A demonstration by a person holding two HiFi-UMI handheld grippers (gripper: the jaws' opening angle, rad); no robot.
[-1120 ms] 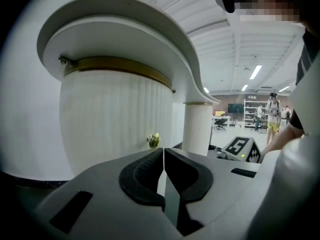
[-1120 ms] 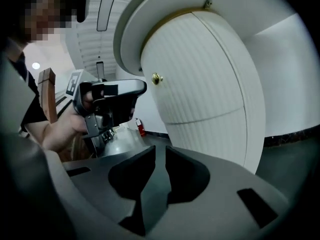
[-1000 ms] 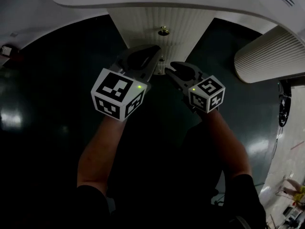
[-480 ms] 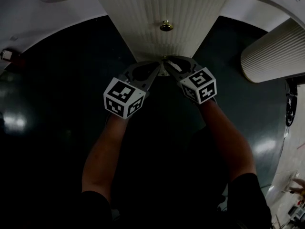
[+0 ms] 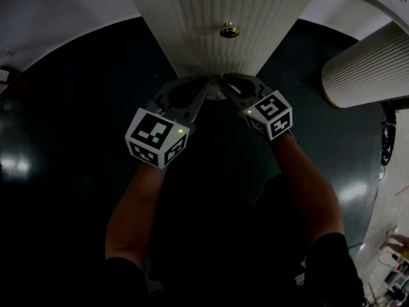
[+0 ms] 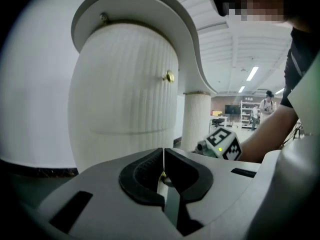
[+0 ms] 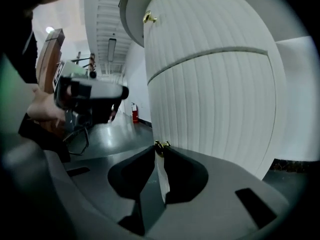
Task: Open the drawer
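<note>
Two grippers meet at the lower drawer (image 7: 215, 109) — your right gripper (image 7: 161, 154) is closing its jaws on the brass knob (image 7: 161, 145) for the pull, your left gripper (image 6: 163, 154) sits alongside, jaws together.

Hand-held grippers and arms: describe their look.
The left hand-held gripper and right hand-held gripper have grey shells with black pads inside. Each carries a white cube of black square markers with a green light. Short dark sleeves, bare forearms. The right jaws are closing with a brass knob between them.
</note>
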